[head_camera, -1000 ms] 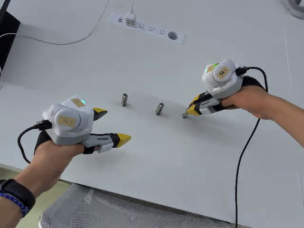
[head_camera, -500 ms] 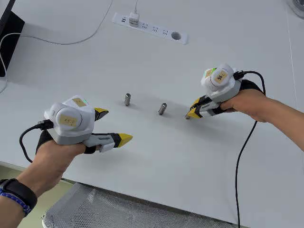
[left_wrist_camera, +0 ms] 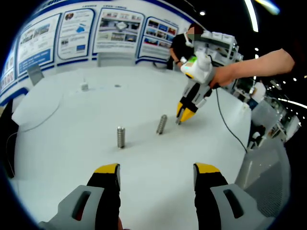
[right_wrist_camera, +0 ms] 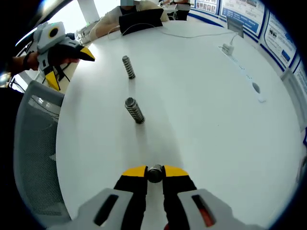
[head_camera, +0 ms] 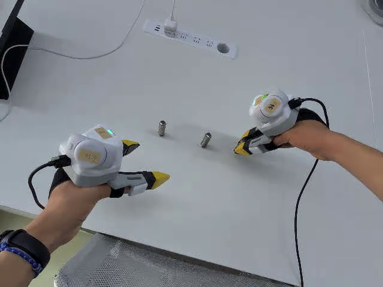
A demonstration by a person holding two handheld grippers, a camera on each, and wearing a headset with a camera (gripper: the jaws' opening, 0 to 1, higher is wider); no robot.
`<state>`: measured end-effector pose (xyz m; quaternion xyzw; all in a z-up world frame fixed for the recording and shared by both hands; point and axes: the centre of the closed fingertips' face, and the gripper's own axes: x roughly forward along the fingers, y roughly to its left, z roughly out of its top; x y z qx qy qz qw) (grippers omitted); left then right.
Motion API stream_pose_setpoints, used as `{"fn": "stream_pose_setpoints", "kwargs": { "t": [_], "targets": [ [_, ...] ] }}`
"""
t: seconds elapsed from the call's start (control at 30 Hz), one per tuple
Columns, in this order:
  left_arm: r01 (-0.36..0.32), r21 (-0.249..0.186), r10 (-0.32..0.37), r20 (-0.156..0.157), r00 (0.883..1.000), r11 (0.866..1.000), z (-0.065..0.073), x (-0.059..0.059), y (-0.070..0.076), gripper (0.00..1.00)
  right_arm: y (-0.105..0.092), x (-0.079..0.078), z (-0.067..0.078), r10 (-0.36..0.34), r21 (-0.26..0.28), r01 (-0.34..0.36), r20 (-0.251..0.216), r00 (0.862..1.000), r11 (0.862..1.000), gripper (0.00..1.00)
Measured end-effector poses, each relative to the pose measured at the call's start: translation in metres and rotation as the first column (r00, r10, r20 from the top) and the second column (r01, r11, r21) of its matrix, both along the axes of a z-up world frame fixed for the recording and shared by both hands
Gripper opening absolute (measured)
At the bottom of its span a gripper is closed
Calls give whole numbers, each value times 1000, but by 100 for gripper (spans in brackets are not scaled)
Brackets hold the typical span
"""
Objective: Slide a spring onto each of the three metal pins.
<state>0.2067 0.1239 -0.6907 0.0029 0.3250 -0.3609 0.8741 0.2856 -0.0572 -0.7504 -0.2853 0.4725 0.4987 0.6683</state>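
The right gripper [head_camera: 241,148] has its yellow-tipped jaws pressed tight on a small grey metal piece [right_wrist_camera: 154,173]. The piece is seen end-on, so I cannot tell whether it is spring or pin. The jaw tips are down at the white table [head_camera: 197,203]. Straight ahead of those jaws stands the nearer pin [right_wrist_camera: 134,110], already wearing a coiled spring and looking tilted, and beyond it, further along the same line, the farther pin [right_wrist_camera: 127,67], also sprung and upright. The left gripper [head_camera: 145,160] hovers with its jaws spread wide and nothing between them. From its own view both sprung pins rise ahead of the jaws, and the right gripper [left_wrist_camera: 184,112] comes in just past them on the right. A yellow sticker [head_camera: 270,106] on the right gripper's housing and another on the left carry dark writing too small to read. Far beyond both tools lies a white power strip [head_camera: 190,37] with one plug in it. Blue-and-white posters [left_wrist_camera: 72,33] line the wall, their text illegible.
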Motion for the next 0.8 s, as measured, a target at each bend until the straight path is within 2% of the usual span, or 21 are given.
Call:
{"fn": "stream_pose_setpoints", "kwargs": {
  "t": [0.2, 0.3, 0.4, 0.6, 0.8],
  "targets": [
    [6, -2, -6, -5, 1000, 1000, 0, -2, 2, 63, 1, -1, -2, -20, -1, 20, 1, 1000, 1000, 15],
    [16, 3, -16, -4, 1000, 1000, 2, -1, 4, 63, 1, -4, -2, -16, -2, 16, 4, 1000, 1000, 21],
    [18, 4, -18, -2, 1000, 1000, 5, 2, 8, 63, -1, -3, -2, -19, -9, 19, 14, 1000, 1000, 23],
    [29, 11, -29, 2, 1000, 1000, 7, 3, 10, 63, -6, -3, 2, -103, 25, 103, 16, 995, 994, 28],
    [42, 12, -42, -2, 999, 999, 6, 2, 14, 63, -23, -12, -1, -152, 31, 152, 22, 988, 988, 33]
  ]
}}
